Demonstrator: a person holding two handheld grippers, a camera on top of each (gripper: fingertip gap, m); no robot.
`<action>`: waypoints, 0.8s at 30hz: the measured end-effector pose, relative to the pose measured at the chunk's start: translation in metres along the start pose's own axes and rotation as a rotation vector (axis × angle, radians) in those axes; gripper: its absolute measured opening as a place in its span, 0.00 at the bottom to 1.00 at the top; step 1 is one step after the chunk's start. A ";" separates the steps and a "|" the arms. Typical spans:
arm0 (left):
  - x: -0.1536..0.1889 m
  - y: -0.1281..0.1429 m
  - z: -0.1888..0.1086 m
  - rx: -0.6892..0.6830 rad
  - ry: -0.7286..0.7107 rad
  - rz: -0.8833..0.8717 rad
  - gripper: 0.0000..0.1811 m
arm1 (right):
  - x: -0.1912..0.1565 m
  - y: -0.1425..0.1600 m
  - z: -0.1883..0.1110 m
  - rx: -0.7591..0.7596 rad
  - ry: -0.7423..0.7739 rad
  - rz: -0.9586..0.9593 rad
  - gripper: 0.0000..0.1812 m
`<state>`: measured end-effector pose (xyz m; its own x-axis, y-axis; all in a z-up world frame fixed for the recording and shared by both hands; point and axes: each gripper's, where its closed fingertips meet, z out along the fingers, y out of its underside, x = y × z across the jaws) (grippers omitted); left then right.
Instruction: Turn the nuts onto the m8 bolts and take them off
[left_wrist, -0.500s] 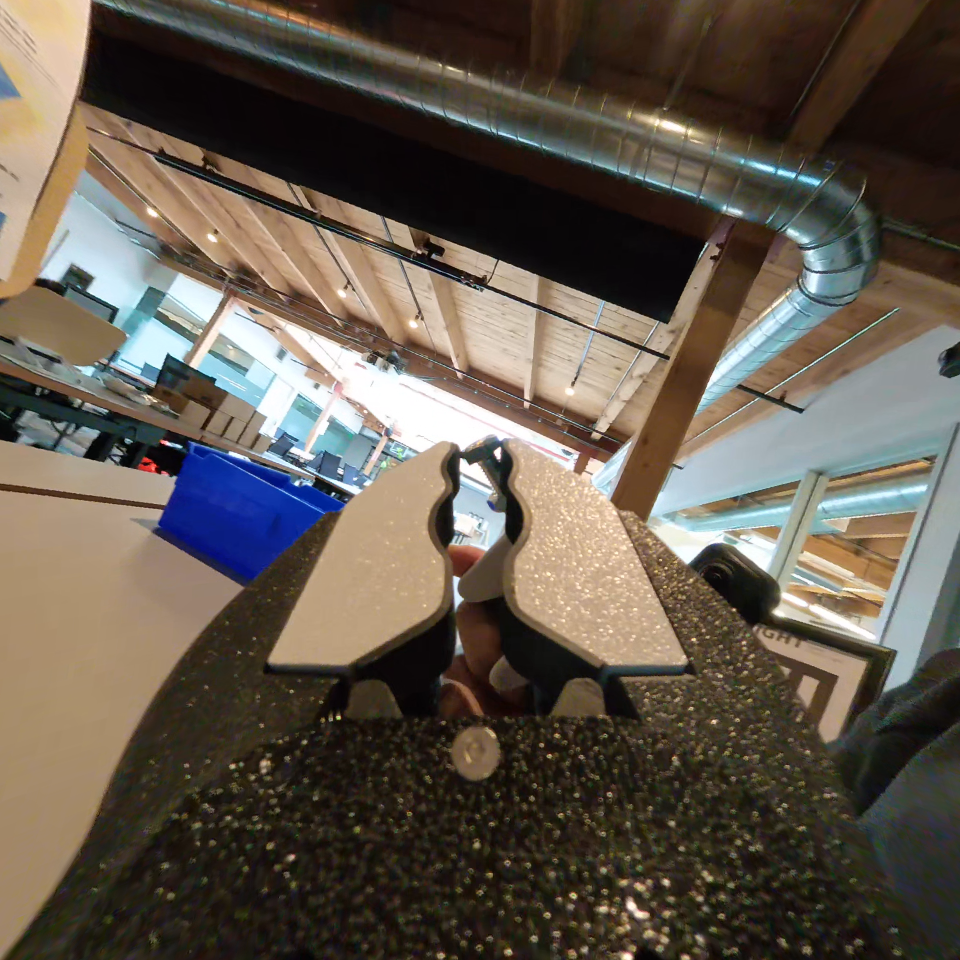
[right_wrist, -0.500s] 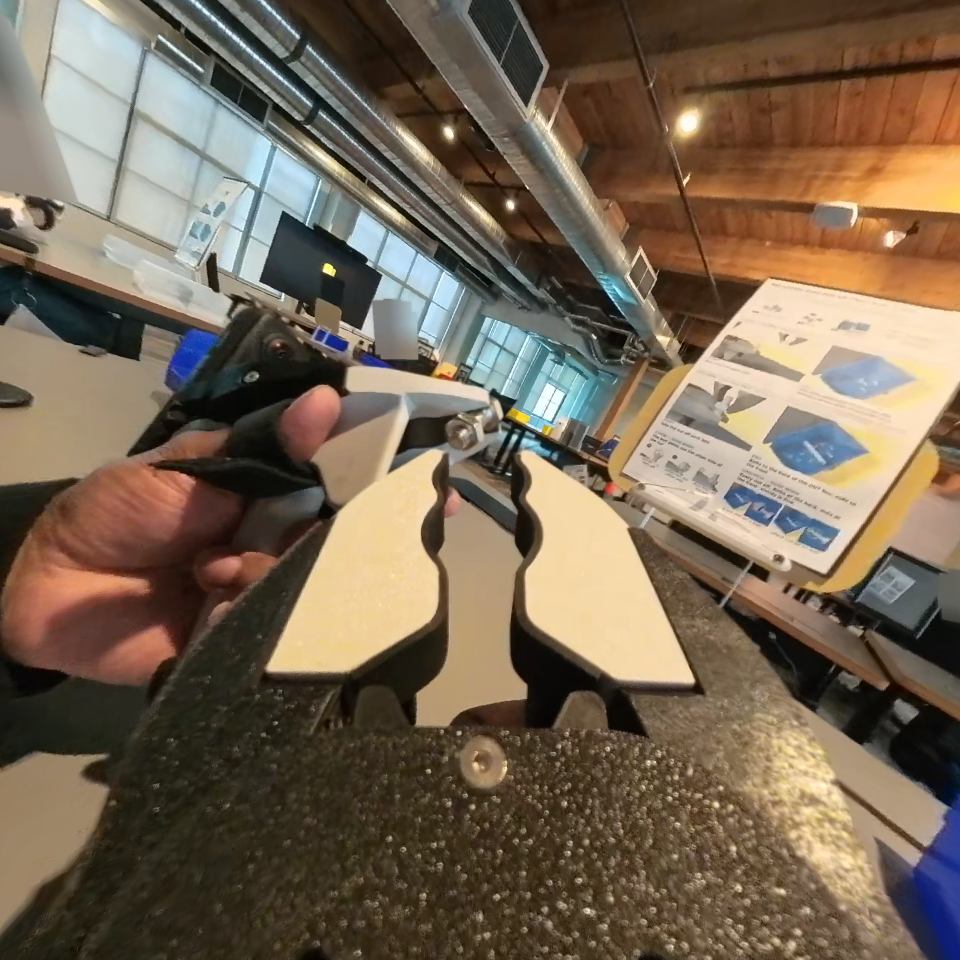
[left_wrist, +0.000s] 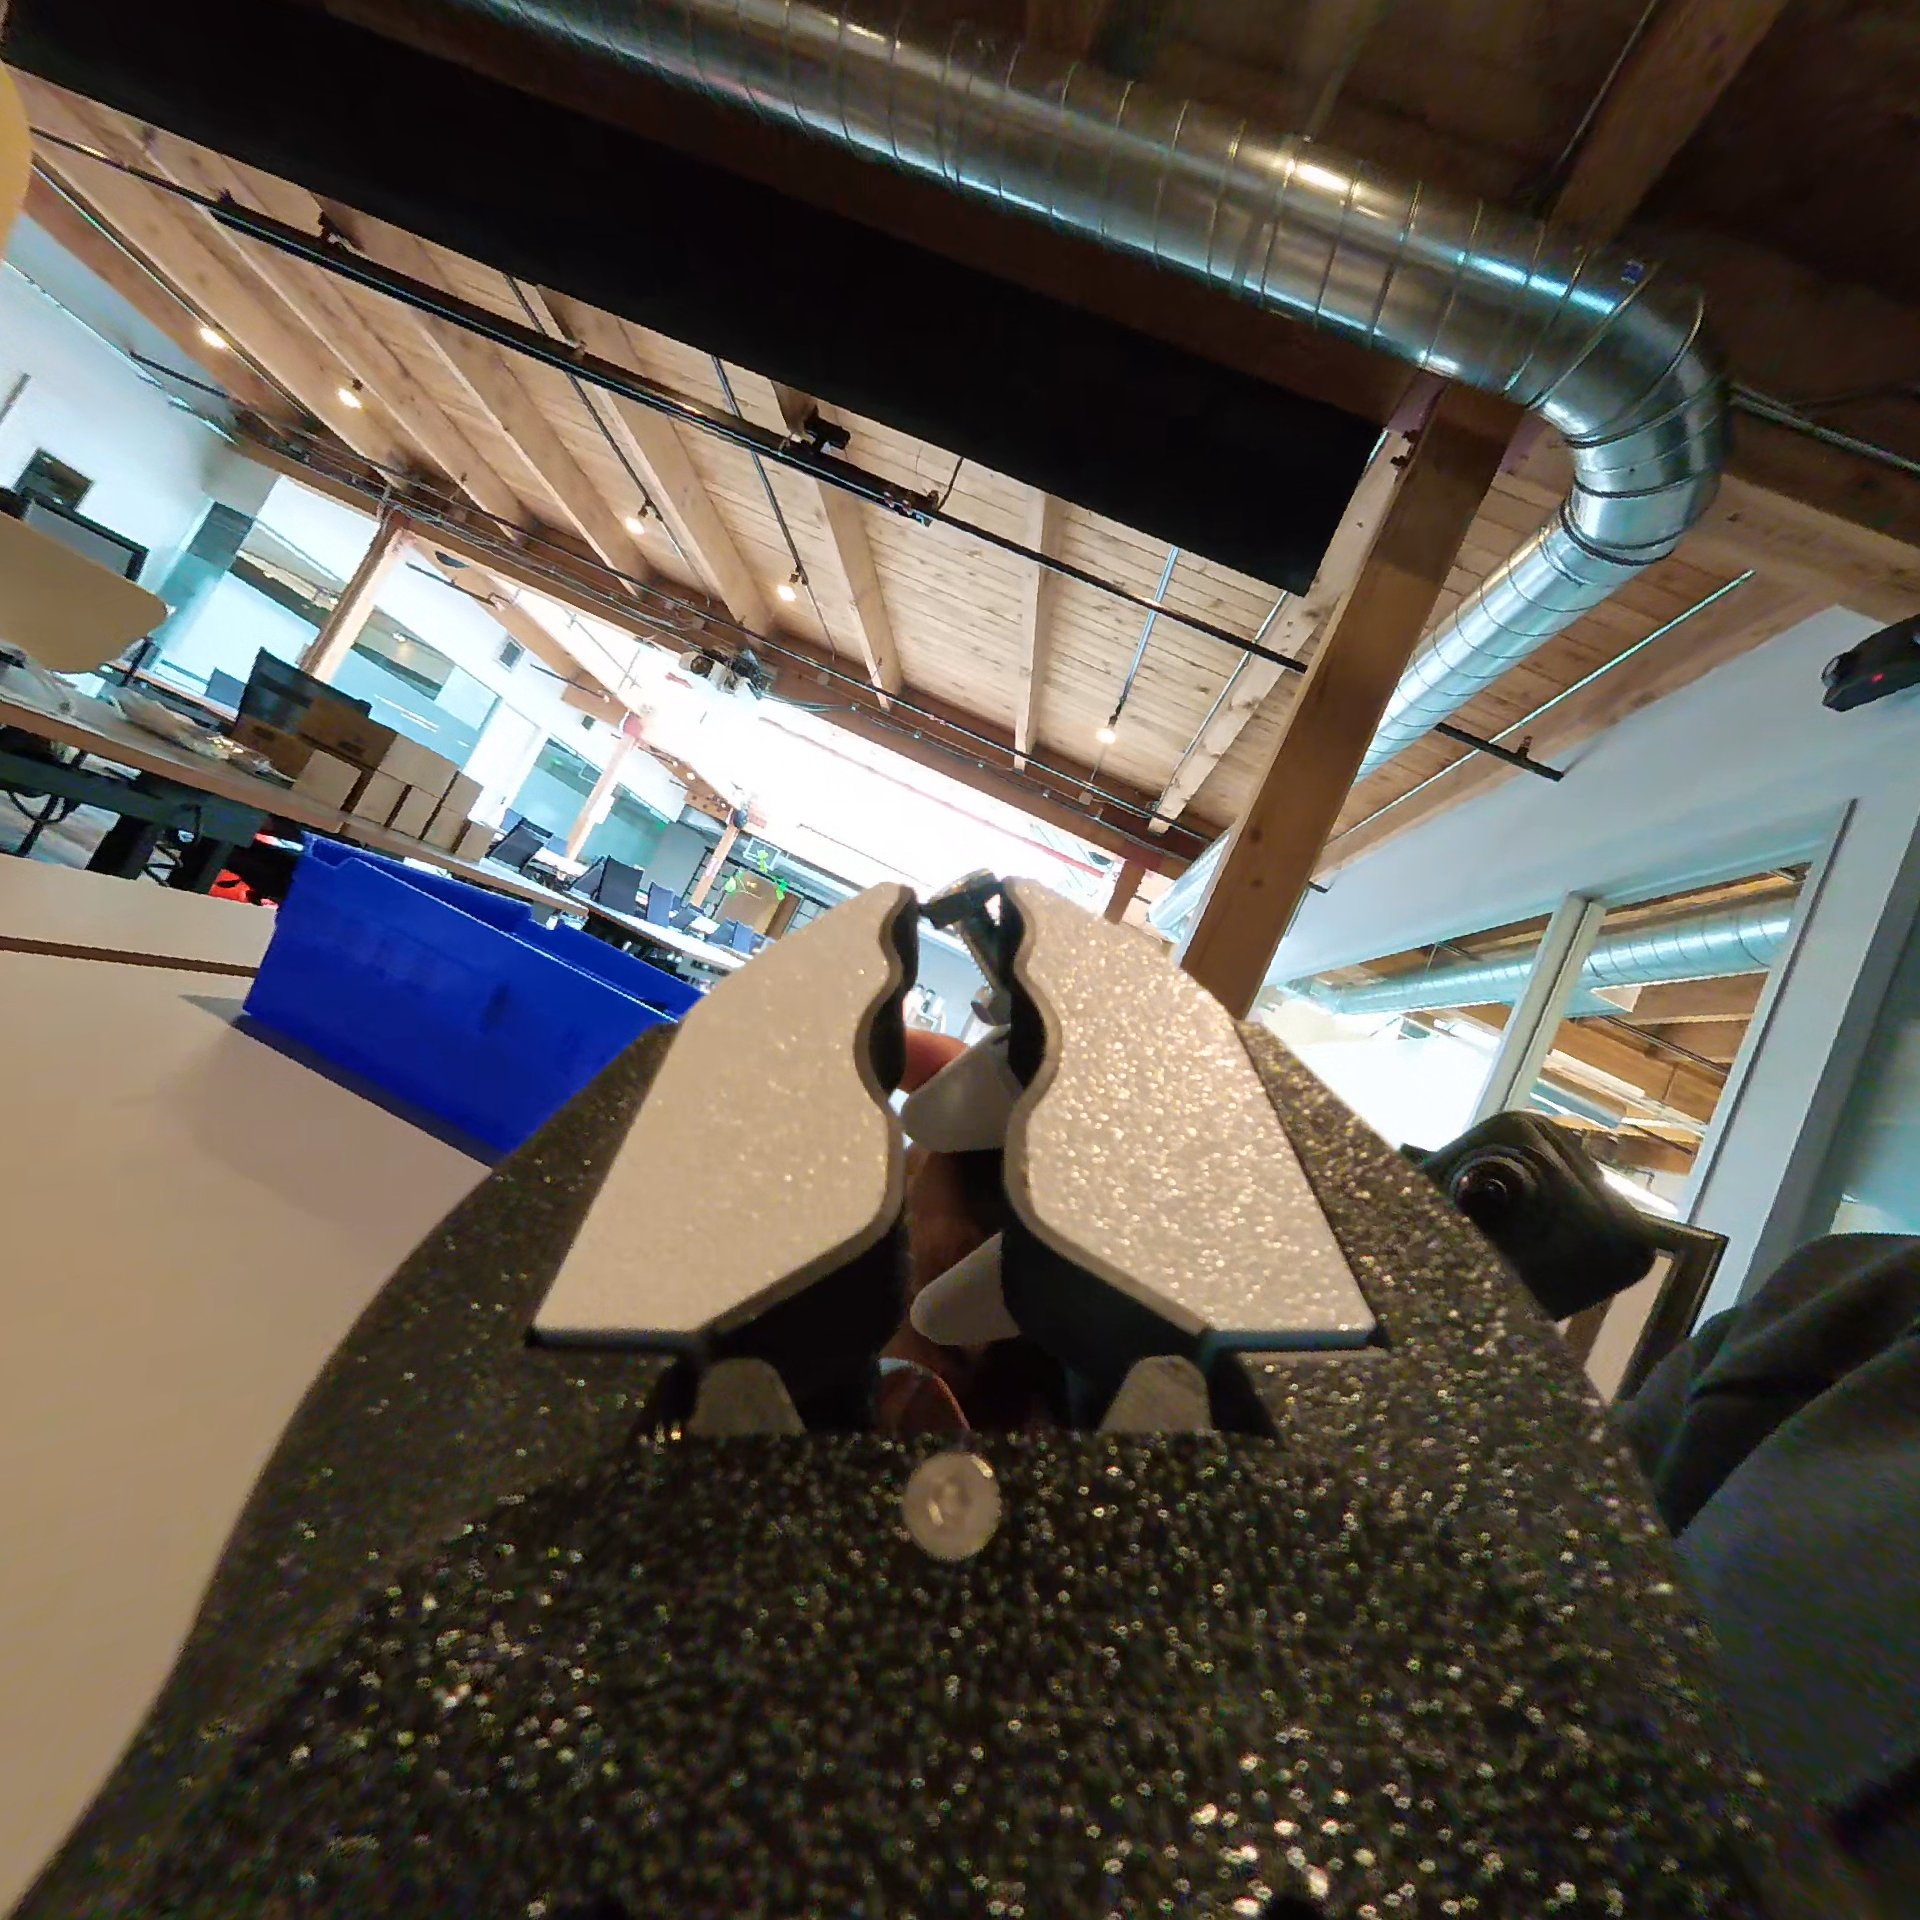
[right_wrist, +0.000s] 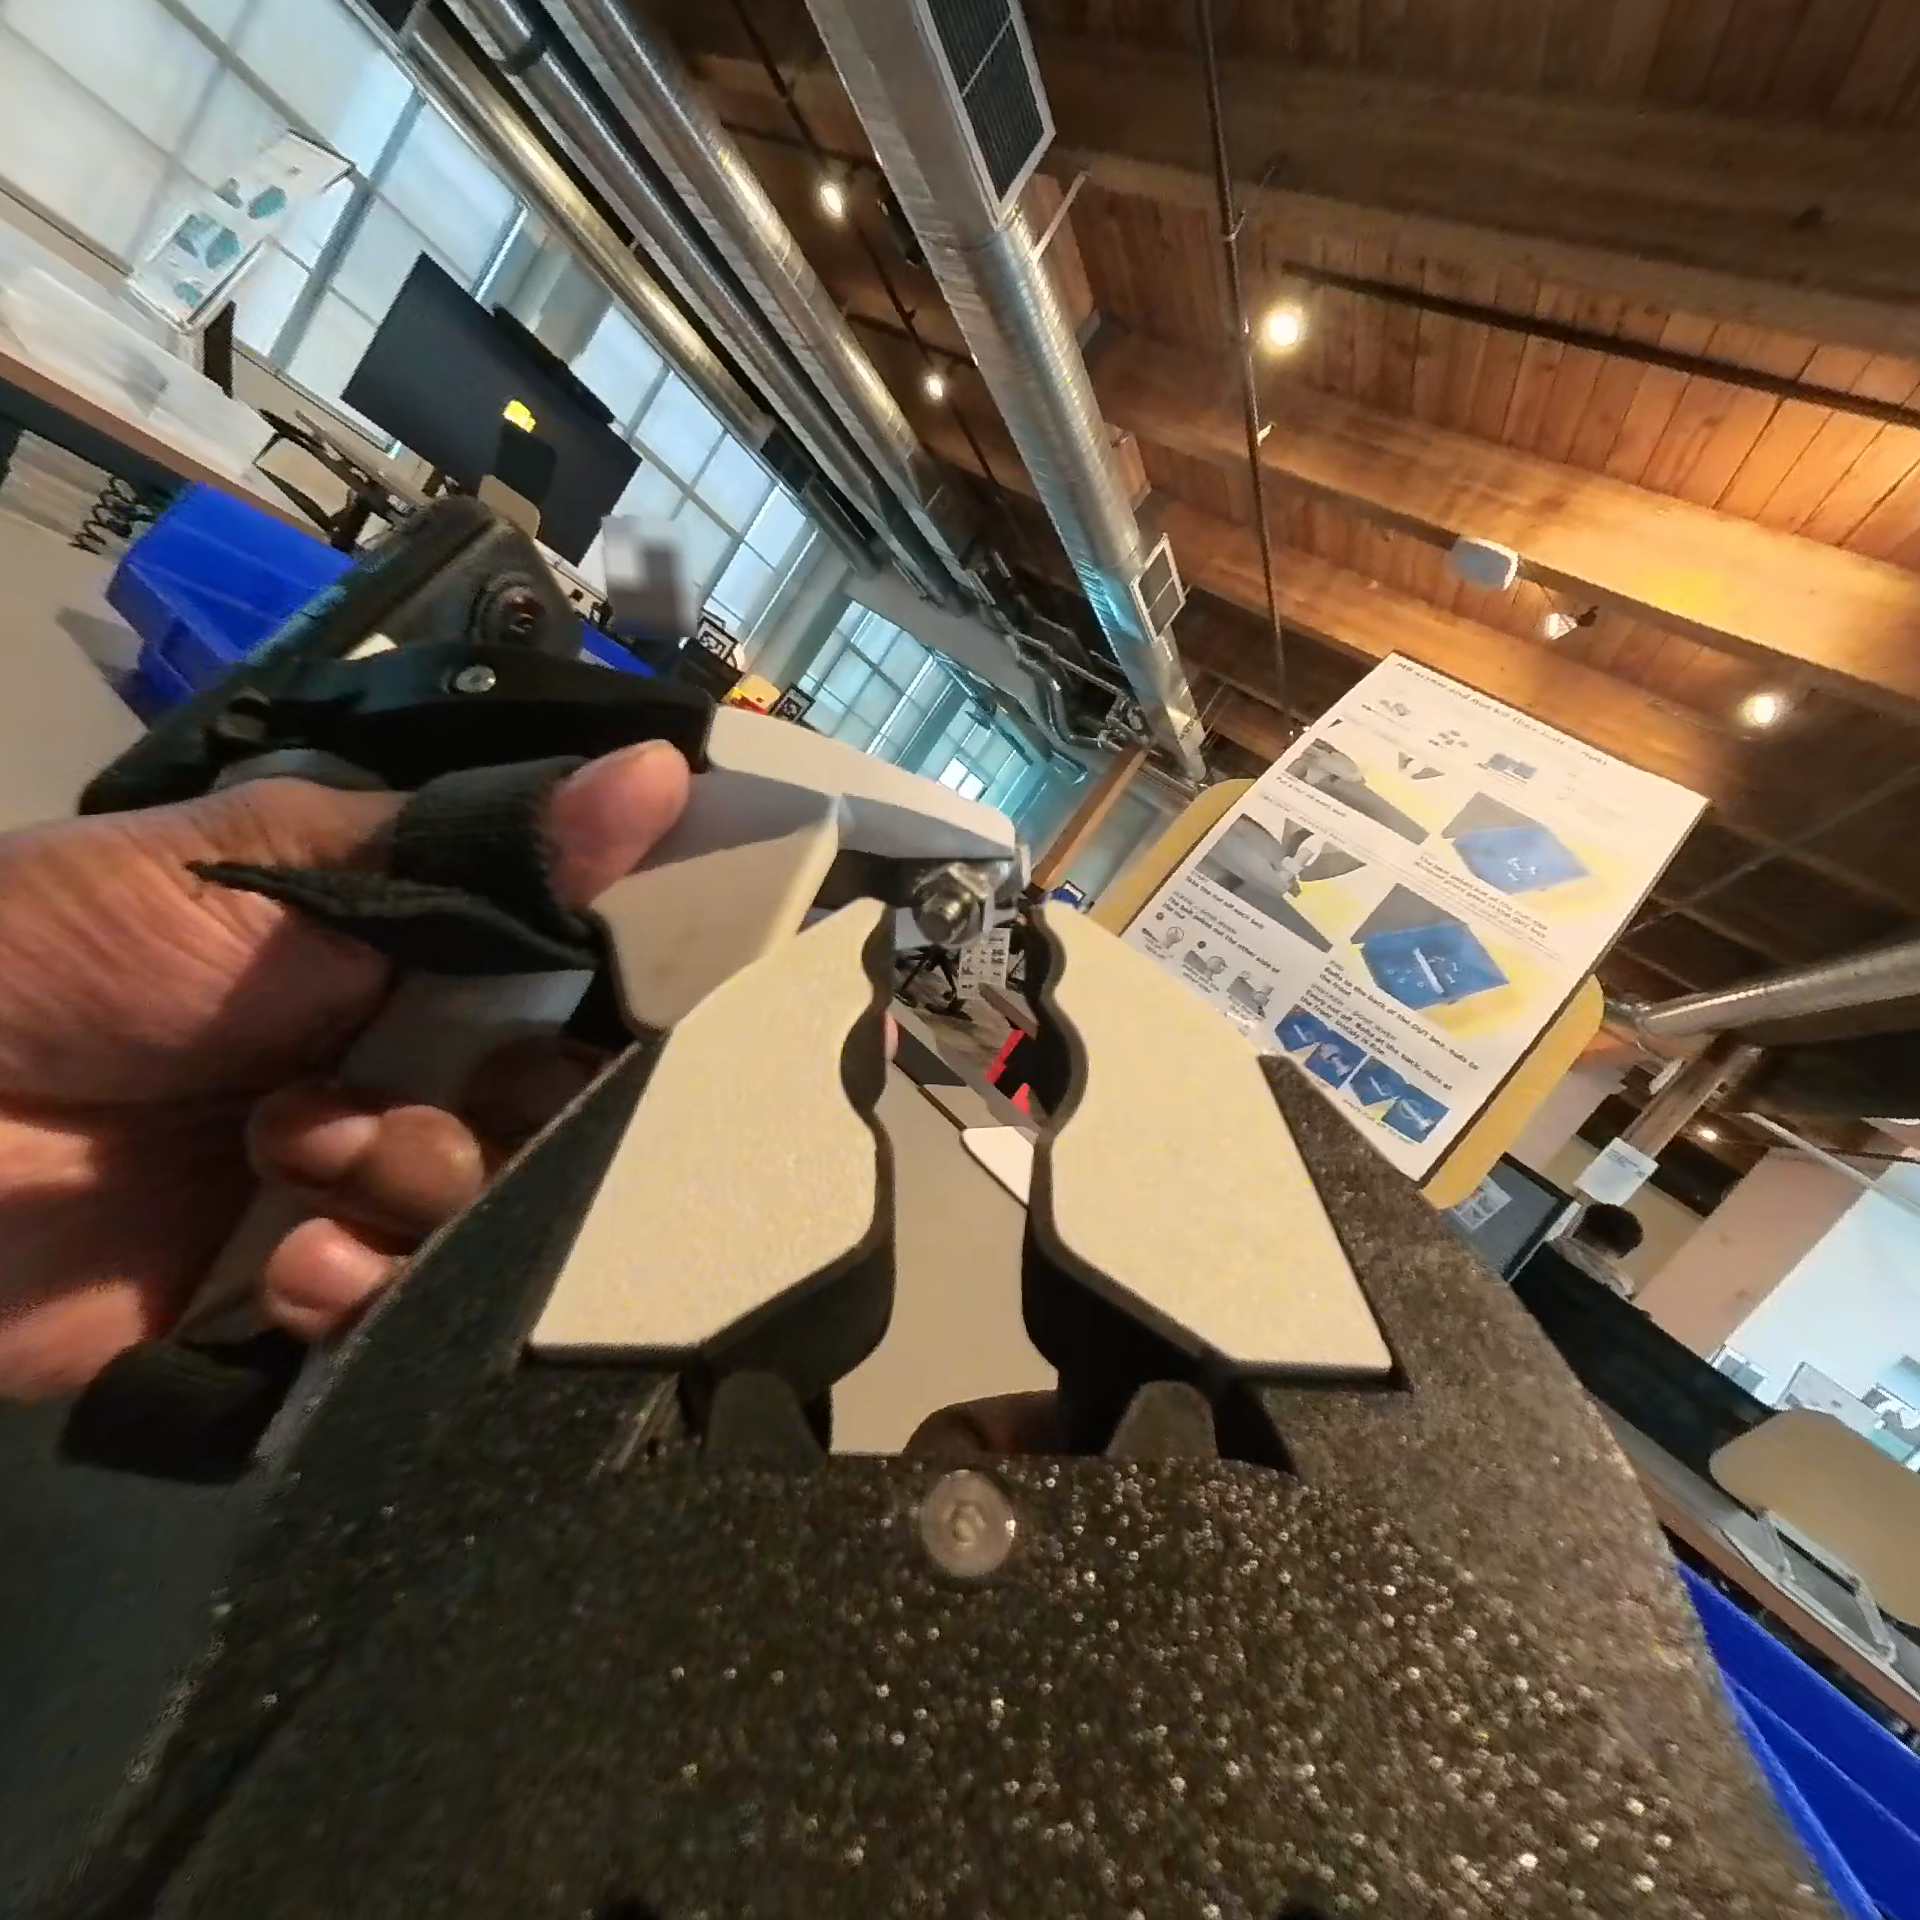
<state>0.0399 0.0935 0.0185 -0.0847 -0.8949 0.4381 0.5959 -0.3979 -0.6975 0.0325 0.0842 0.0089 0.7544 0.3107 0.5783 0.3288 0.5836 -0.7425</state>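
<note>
Steel bolt with a hex nut on its thread is held at the fingertips of the left gripper, seen in the right wrist view at upper centre, held up in the air with the ceiling behind it. A hand with black straps over the fingers grips the left gripper's handle. Left gripper in its own view: tips nearly together, clamped on the dark end of the bolt; only a small part shows between the tips. Right gripper: fingers apart, with a clear gap between them, nothing held; the nut end of the bolt sits just at or in front of its tips, and I cannot tell whether they touch it. Grey table below left in the left wrist view, blue bin on it farther back. Instruction board stands to the right in the right wrist view.
</note>
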 end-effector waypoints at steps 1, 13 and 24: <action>0.001 0.001 0.000 -0.007 0.004 -0.003 0.08 | 0.000 0.000 0.000 -0.001 0.004 -0.003 0.13; 0.014 0.009 0.001 -0.092 0.081 -0.014 0.08 | 0.000 -0.007 -0.009 0.060 -0.088 -0.061 0.08; 0.041 0.029 -0.022 -0.409 0.228 0.306 0.20 | -0.002 -0.015 -0.063 0.178 -0.652 0.373 0.08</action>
<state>0.0363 0.0405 0.0042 -0.1541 -0.9849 0.0787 0.2659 -0.1180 -0.9568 0.0615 0.0277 -0.0022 0.2917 0.8577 0.4234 -0.0197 0.4479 -0.8939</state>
